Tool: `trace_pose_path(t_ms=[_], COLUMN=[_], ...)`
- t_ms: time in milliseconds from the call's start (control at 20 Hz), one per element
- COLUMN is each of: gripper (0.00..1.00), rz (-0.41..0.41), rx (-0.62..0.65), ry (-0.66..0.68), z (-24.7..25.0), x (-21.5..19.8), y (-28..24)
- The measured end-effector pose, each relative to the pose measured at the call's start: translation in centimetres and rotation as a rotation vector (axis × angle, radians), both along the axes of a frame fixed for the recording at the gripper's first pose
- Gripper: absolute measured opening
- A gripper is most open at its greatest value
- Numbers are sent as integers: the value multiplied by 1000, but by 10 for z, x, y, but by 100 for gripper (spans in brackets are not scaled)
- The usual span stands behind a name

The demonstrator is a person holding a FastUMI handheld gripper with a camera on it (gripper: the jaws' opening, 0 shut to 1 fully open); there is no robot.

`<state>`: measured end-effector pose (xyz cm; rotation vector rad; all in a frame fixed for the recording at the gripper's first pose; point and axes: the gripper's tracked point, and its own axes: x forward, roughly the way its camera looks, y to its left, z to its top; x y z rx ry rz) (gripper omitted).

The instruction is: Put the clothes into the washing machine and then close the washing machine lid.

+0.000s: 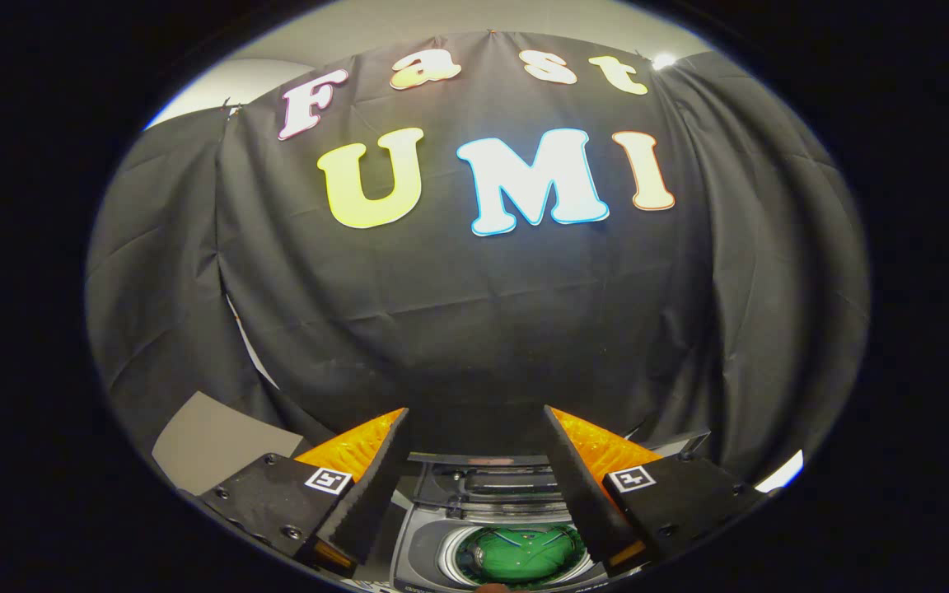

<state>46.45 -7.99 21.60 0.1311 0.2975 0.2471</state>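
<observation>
A small washing machine (429, 527) sits low, below and between my two fingers, its top opening facing up. Inside the round drum lies a green piece of clothing (521, 553). The raised lid (483, 459) shows as a thin edge at the back of the opening. My gripper (474, 416) hangs above the machine, open, with a wide gap and nothing between its fingers (376, 486). The fingers touch neither the machine nor the clothing.
The black cloth wall (474, 329) hangs right behind the machine. A grey panel (211, 449) leans beyond the left finger. A pale gap in the cloth (781, 476) shows beyond the right finger.
</observation>
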Motion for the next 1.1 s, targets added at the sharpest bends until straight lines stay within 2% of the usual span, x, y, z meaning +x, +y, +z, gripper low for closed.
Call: trace_pose_path(t_ms=[200, 450, 800, 1100], gripper=[97, 98, 97, 97], rz=[-45, -79, -102, -111], rx=[-32, -71, -74, -94], ry=[59, 100, 194, 215], z=[-24, -44, -75, -89], x=[32, 52, 60, 63], y=[-6, -9, -16, -16])
